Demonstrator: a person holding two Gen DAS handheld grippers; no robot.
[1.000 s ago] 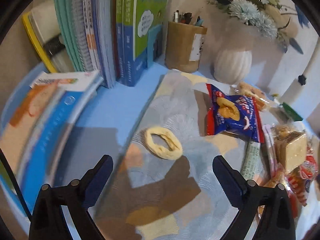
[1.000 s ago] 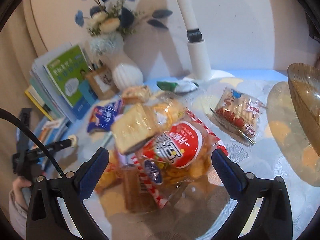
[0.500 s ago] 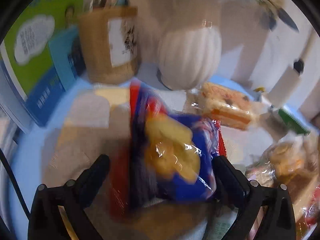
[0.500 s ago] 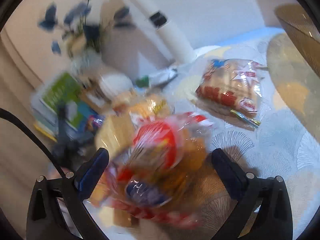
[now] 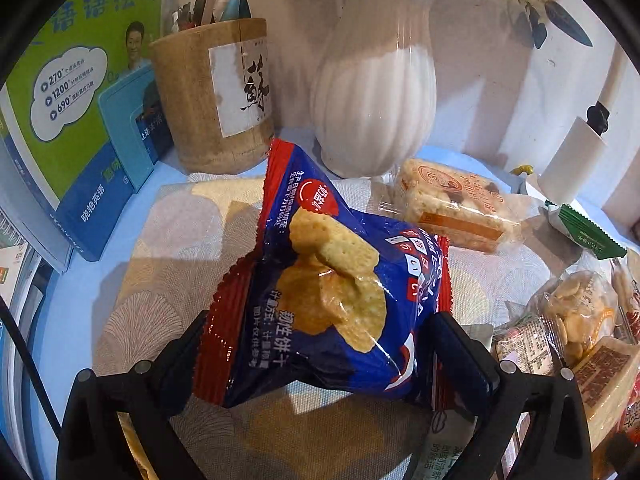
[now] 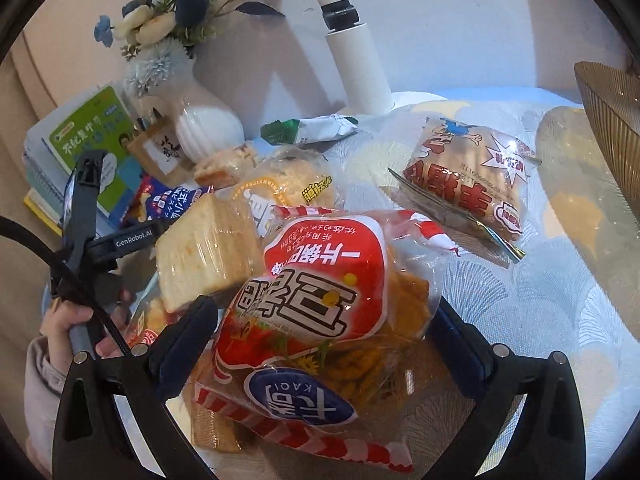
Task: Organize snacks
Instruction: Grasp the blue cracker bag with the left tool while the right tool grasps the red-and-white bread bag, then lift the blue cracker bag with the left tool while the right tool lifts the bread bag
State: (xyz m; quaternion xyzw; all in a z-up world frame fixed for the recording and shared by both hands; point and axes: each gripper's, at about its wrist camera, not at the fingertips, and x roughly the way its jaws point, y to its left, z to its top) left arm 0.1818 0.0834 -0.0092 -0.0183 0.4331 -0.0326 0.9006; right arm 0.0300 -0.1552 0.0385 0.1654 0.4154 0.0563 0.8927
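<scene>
In the left wrist view my left gripper point(image 5: 320, 344) has its fingers on both sides of a blue and red cracker packet point(image 5: 332, 300), squeezing it so it crumples. In the right wrist view my right gripper point(image 6: 324, 328) straddles a big red and white crisps bag point(image 6: 320, 304), both fingers touching its sides. A wrapped sandwich cake point(image 6: 208, 252) leans on the bag's left. A red stick-biscuit bag point(image 6: 468, 184) lies to the right. The left gripper point(image 6: 132, 224) and the blue packet point(image 6: 168, 200) show at the left.
A white vase point(image 5: 372, 96), a brown pen holder point(image 5: 216, 96) and standing books point(image 5: 76, 92) line the back. A rice cake bar point(image 5: 456, 208), a green packet point(image 5: 584, 232) and more snacks point(image 5: 576, 316) lie right. A glass bowl point(image 6: 612, 108) stands at far right, a white lamp post point(image 6: 356, 64) behind.
My left gripper moved forward from the yellow ring to the blue packet and closed on it. My right gripper moved down onto the red crisps bag and narrowed around it.
</scene>
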